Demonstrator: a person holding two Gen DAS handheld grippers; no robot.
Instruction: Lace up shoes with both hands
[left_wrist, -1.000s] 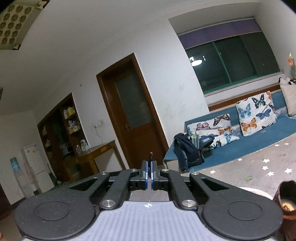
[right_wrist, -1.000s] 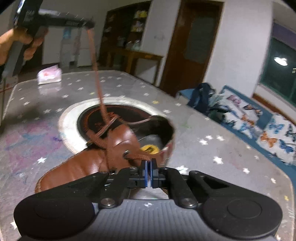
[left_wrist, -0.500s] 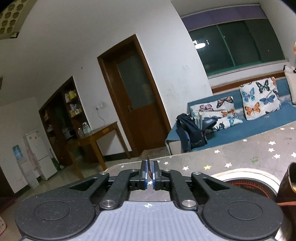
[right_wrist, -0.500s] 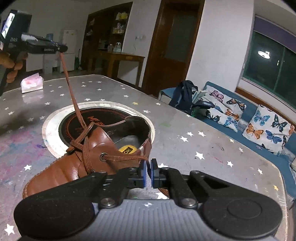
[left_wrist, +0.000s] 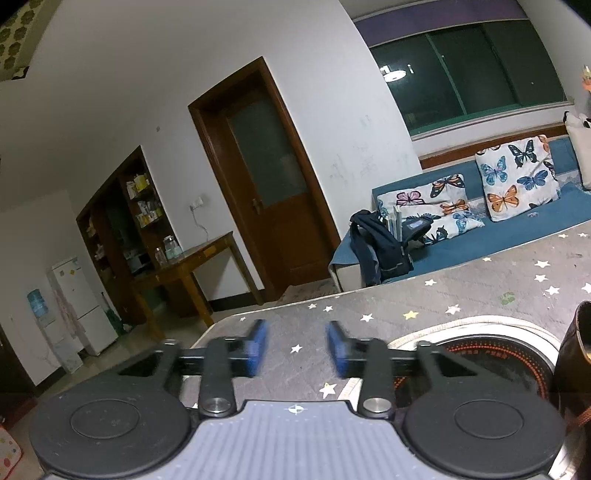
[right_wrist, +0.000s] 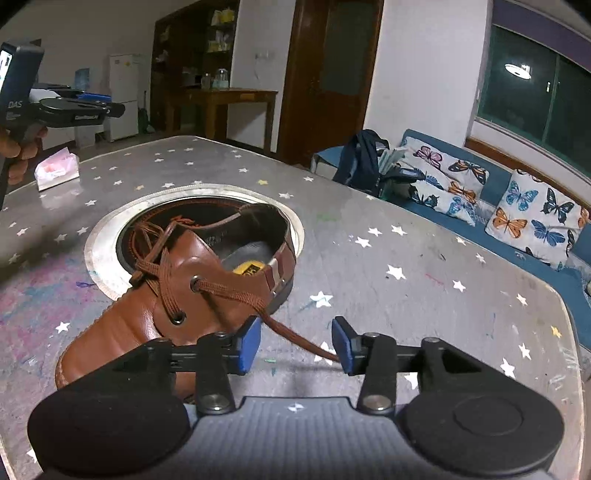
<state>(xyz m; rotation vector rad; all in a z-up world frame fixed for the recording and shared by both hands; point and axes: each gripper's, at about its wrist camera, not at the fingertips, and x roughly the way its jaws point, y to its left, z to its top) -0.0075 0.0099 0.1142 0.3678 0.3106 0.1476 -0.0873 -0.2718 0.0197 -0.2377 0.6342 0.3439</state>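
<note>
Star-dotted table (right_wrist: 424, 258) carries the shoe (right_wrist: 177, 291), whole only in right view; both tongs (left_wrist: 295, 349) (right_wrist: 295, 341) gape, holding nothing.

one shoe (right_wrist: 177, 295), one lace (right_wrist: 236, 291), two claws (right_wrist: 295, 343), three butterfly cushions (right_wrist: 535, 218).

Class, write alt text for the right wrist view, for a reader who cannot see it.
An open right gripper with blue pads hovers over a star-patterned grey table, a loose brown shoelace trailing between its jaws from a brown leather shoe. The shoe lies across a round inset burner; the left gripper is at far left.
</note>
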